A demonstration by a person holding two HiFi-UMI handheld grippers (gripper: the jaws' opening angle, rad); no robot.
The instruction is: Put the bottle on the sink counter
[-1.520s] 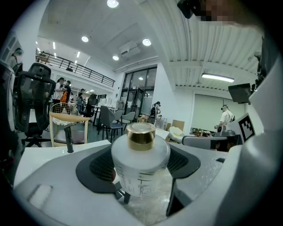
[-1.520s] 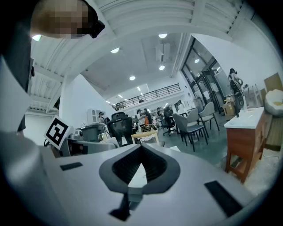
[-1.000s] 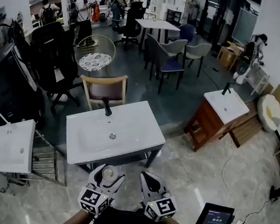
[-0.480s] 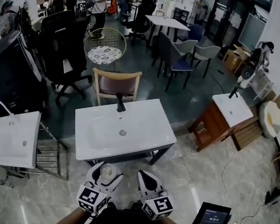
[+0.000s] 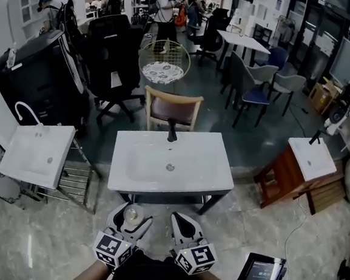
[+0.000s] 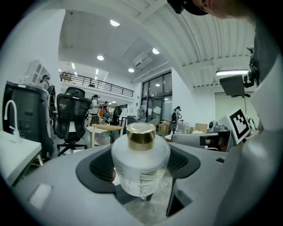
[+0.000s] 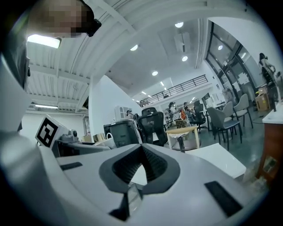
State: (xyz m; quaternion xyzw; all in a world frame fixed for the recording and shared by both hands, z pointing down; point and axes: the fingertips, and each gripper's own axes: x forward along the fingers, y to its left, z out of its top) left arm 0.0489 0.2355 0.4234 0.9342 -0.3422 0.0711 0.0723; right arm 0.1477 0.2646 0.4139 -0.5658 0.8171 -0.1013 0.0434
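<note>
A small frosted white bottle (image 6: 140,165) with a gold cap sits upright between the jaws of my left gripper (image 5: 132,219), which is shut on it. In the head view the bottle (image 5: 131,215) shows from above, low and just short of the front edge of the white sink counter (image 5: 207,164). That counter has a basin with a drain and a black tap at its back. My right gripper (image 5: 183,222) is beside the left one, shut with nothing in it; its jaws meet in the right gripper view (image 7: 140,171).
A second white sink (image 5: 36,153) on a metal rack stands at the left, a third small one (image 5: 313,156) on a wooden stand at the right. A wooden chair (image 5: 172,109) is behind the counter. A tablet (image 5: 258,272) lies by my feet. People stand far back.
The view has swung left and tilted up, so the sink counter now sits more to the right. Both grippers keep their places low in the frame, the bottle still held.
</note>
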